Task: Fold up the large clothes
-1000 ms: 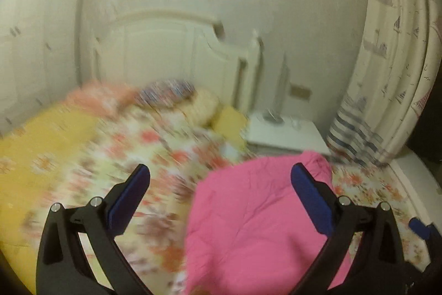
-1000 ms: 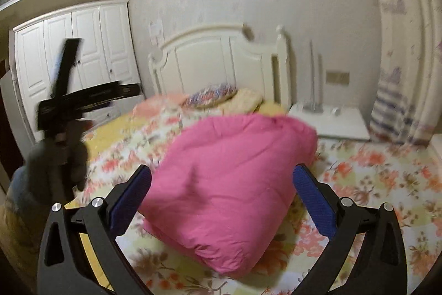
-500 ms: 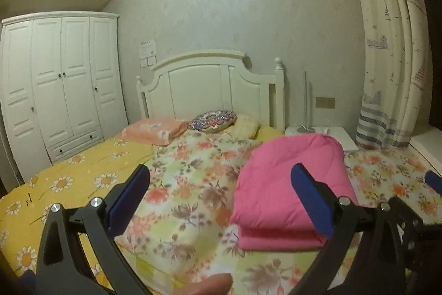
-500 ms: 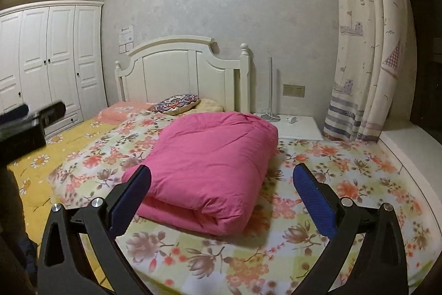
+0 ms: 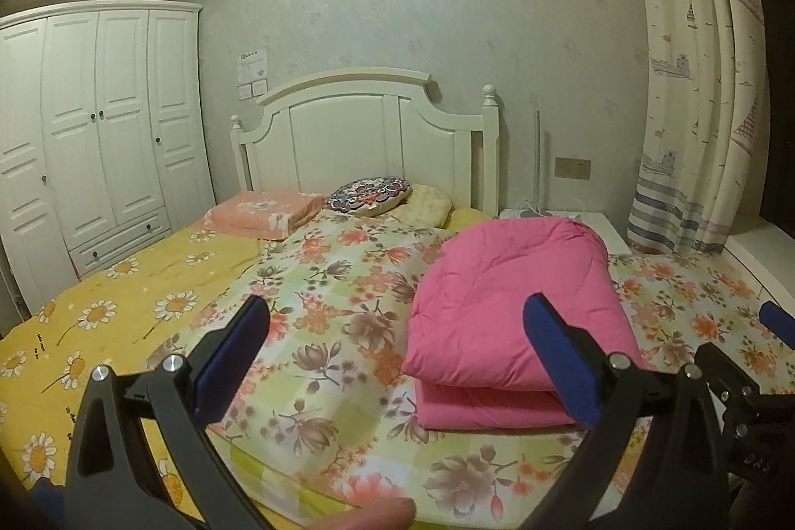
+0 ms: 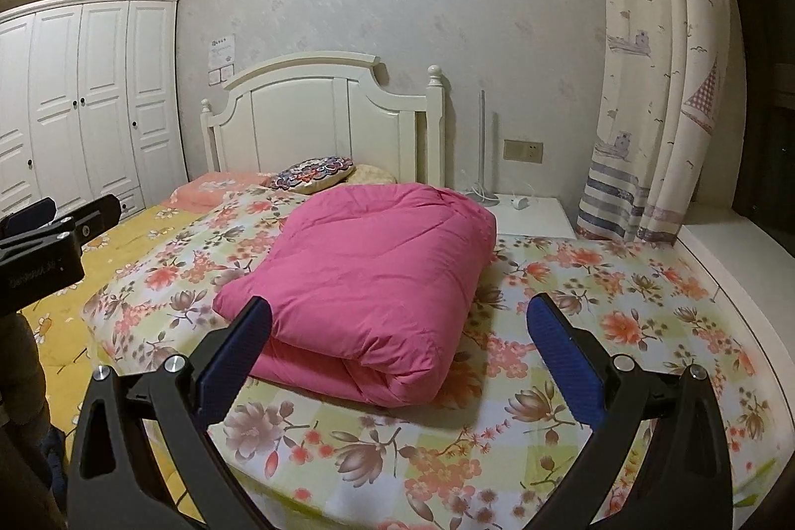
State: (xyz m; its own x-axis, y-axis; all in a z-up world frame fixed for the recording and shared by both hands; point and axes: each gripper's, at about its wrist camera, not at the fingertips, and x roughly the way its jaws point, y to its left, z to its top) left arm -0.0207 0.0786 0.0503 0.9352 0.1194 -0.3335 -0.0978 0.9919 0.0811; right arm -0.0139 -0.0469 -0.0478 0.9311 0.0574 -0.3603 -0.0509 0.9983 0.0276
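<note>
The folded pink quilt [image 6: 367, 281] lies on the floral bedspread [image 6: 621, 331], ahead of the right gripper [image 6: 397, 351] and toward its left finger, not touching it. The left gripper [image 5: 397, 353] sees it ahead toward its right finger. Both grippers are spread wide and hold nothing.

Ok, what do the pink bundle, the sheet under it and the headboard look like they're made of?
Pink quilt: padded, matte woven fabric, probably fibre- or down-filled; it puffs thickly at the fold and shows stitched quilting lines. Floral sheet: thin printed cloth, likely cotton, lying flat with small wrinkles. Headboard: white painted wood or board, judging by its rigid panels, turned post knobs and faint sheen.
</note>
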